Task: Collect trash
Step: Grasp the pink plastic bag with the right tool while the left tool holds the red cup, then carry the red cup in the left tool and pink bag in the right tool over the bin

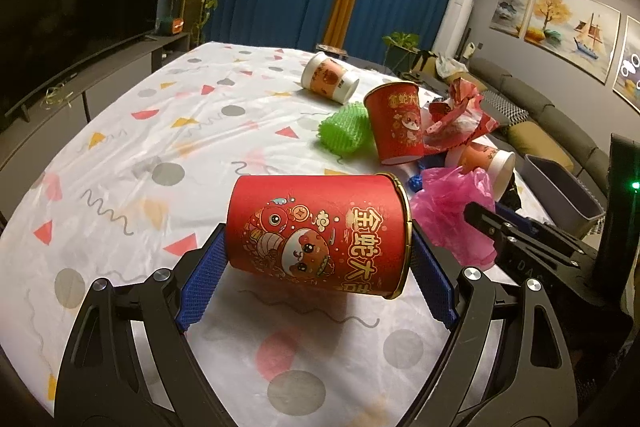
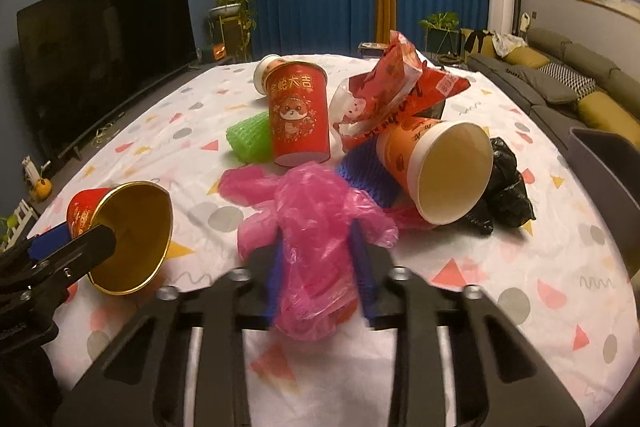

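Note:
My left gripper (image 1: pixel 318 263) is shut on a red paper cup (image 1: pixel 320 231) and holds it sideways above the table; the cup also shows in the right wrist view (image 2: pixel 124 235) with its gold inside facing me. My right gripper (image 2: pixel 320 267) is shut on a pink plastic bag (image 2: pixel 316 227), which also shows in the left wrist view (image 1: pixel 456 211). Beyond lie another red cup (image 2: pixel 298 119), an orange cup on its side (image 2: pixel 440 171), a red wrapper (image 2: pixel 396 91), green foam netting (image 2: pixel 250 139), a black bag (image 2: pixel 506 187) and a white cup (image 1: pixel 330 77).
The table has a white patterned cloth (image 1: pixel 160 147). A grey bin (image 1: pixel 564 191) stands at the table's right side. A TV (image 2: pixel 104 59) is on the left, a sofa (image 2: pixel 560 79) on the right, blue curtains at the back.

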`<state>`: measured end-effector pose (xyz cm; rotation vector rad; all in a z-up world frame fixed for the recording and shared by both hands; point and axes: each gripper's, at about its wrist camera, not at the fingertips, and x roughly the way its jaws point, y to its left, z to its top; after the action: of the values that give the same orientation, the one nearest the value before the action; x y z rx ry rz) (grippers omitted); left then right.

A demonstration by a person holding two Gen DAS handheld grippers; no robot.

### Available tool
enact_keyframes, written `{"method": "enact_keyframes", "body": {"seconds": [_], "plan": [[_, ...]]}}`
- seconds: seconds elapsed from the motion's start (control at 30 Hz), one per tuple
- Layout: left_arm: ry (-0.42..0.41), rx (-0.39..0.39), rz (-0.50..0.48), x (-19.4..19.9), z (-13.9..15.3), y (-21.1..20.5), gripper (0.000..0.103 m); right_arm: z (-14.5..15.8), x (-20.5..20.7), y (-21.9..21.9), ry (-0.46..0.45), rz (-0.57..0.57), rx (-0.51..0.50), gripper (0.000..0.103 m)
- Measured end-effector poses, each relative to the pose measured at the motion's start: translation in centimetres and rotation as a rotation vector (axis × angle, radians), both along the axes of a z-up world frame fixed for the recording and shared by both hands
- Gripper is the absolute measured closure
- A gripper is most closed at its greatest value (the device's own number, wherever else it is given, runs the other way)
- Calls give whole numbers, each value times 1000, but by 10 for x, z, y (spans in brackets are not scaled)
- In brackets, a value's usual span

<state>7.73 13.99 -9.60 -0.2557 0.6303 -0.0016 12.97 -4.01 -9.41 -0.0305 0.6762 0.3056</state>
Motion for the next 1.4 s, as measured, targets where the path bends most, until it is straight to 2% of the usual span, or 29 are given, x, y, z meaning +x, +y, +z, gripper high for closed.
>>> {"method": "enact_keyframes", "body": {"seconds": [0.03,0.13,0.33,0.6,0.87,1.4], "plan": [[-2,2,0,-1,0,0,19,0,0,-1,1,1,8,90],[-7,9,2,-3,3,-2,19,1,-4,-3,-12,10,27,94],[-15,16,10,-7,7,-3,19,13,-21,-4,-43,64,86,95],[-28,23,5,-11,14,-9,19,49,-43,-19,-115,105,182,95],[-54,33,-10,-14,22,-18,19,72,-65,-40,-217,49,169,95],[-117,61,-95,-2,47,-69,19,74,-80,-94,-239,-50,227,95]]}}
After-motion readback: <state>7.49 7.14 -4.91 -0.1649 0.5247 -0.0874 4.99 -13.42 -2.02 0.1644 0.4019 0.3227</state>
